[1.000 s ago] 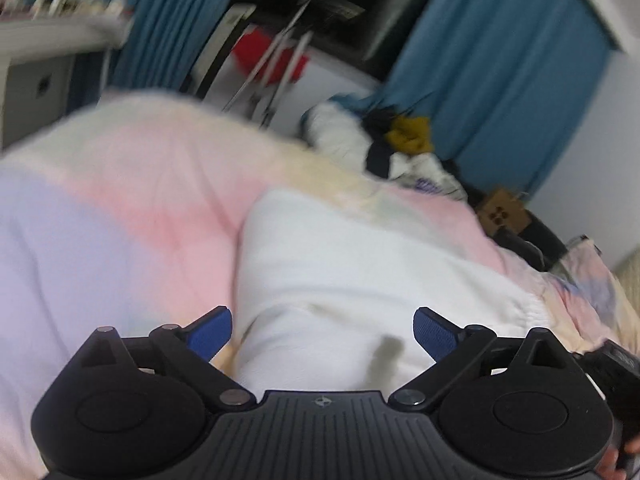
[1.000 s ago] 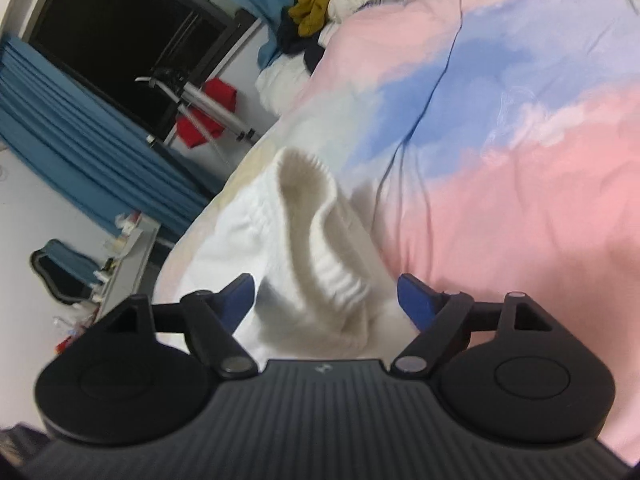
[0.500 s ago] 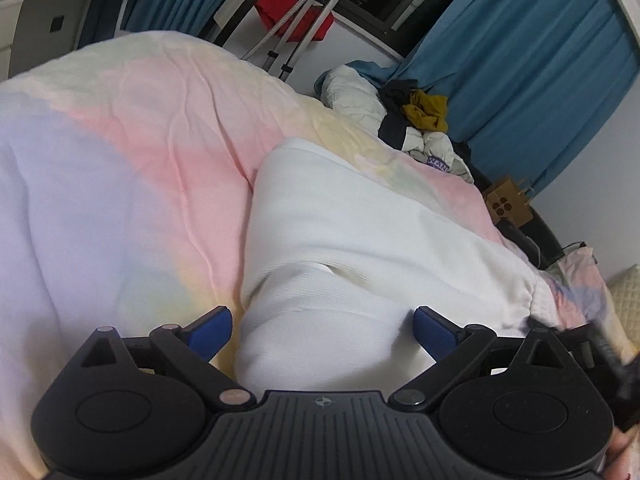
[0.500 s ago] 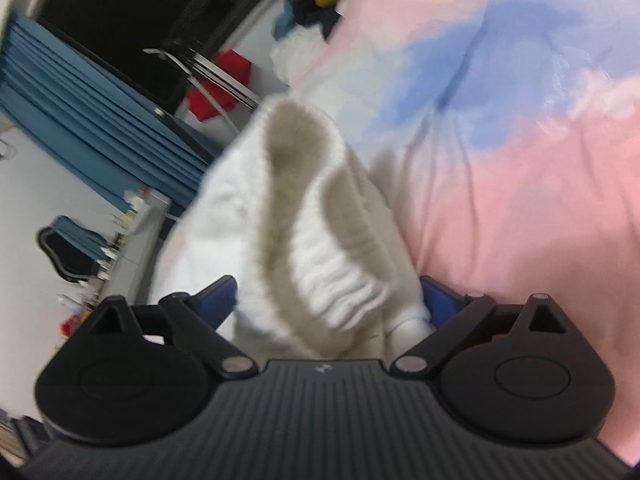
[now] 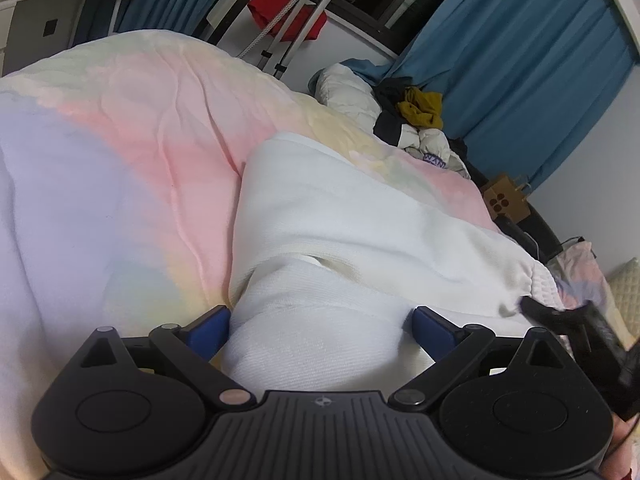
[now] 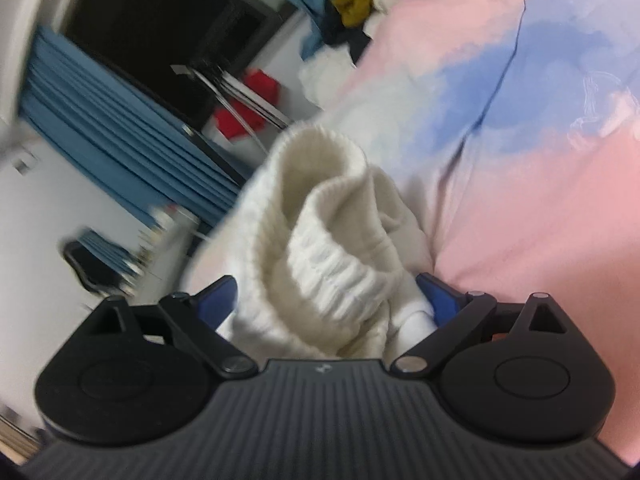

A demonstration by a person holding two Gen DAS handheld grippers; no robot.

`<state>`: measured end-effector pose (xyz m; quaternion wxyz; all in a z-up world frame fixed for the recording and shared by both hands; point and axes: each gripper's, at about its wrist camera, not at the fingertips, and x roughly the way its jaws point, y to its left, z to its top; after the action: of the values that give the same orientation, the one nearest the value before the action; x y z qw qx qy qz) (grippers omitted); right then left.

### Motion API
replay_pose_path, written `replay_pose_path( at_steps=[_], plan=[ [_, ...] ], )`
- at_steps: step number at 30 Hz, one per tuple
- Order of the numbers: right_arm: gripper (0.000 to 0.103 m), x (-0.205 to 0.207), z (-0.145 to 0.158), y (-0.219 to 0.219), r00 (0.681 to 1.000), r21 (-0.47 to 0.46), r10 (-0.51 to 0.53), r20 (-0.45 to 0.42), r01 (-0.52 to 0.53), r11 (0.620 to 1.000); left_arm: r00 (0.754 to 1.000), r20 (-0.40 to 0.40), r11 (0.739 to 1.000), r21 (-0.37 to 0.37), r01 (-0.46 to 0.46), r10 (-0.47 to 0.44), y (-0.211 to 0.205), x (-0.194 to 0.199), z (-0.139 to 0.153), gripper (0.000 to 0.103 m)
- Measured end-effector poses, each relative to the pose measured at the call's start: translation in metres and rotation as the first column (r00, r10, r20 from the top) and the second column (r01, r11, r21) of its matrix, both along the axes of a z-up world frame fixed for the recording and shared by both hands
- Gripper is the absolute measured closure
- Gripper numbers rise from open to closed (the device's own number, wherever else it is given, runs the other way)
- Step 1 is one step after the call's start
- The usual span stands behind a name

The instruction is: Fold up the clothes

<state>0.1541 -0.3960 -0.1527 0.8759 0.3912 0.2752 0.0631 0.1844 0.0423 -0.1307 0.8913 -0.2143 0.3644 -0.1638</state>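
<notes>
On the bed point(image 5: 120, 168), across the pastel quilt and nearer its right side, a white knit garment point(image 5: 340, 216) is laid. Its near end is bunched up between the fingers of the left gripper point(image 5: 320, 330), which are spread wide with cloth filling the gap; whether the cloth is gripped cannot be told. One layer is seen lapped over another across the garment's middle, so a fold appears to be partly made, though the cloth is not yet flat or squared. At the right, the ribbed, elasticated hem point(image 6: 332, 216) is gathered and raised between the spread fingers of the right gripper point(image 6: 328, 300). A heap of other clothes point(image 5: 416, 120) is piled at the bed's far edge, and seems left for folding.
</notes>
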Motion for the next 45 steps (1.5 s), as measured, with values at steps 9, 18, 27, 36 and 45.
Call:
replay_pose_path(
  at_steps=[9, 18, 27, 36, 45],
  plan=[
    [0.014, -0.022, 0.053, 0.027, 0.982, -0.111, 0.041, 0.183, -0.021, 0.994, 0.999, -0.02, 0.999, -0.028, -0.027, 0.027, 0.003, 0.001, -0.004, 0.007],
    [0.033, -0.004, 0.024, 0.032, 0.998, -0.229, -0.045, 0.041, 0.053, 0.972, 1.0, -0.012, 0.999, -0.046, -0.015, 0.015, 0.002, 0.006, -0.005, 0.007],
    [0.057, -0.012, 0.059, 0.058, 0.992, -0.354, -0.015, 0.128, 0.059, 0.933, 0.996, 0.094, 0.994, 0.105, -0.002, -0.008, -0.024, -0.01, 0.017, 0.055],
    [0.064, -0.021, 0.13, 0.044, 0.94, -0.313, 0.03, 0.341, 0.083, 0.946, 0.98, 0.196, 0.996, 0.08, 0.032, -0.047, -0.064, -0.002, 0.104, 0.064],
    [0.07, -0.004, 0.135, -0.064, 0.939, -0.111, -0.125, 0.32, 0.168, 0.98, 0.958, 0.217, 0.969, 0.201, 0.144, -0.187, -0.161, 0.034, 0.151, 0.067]
  ],
)
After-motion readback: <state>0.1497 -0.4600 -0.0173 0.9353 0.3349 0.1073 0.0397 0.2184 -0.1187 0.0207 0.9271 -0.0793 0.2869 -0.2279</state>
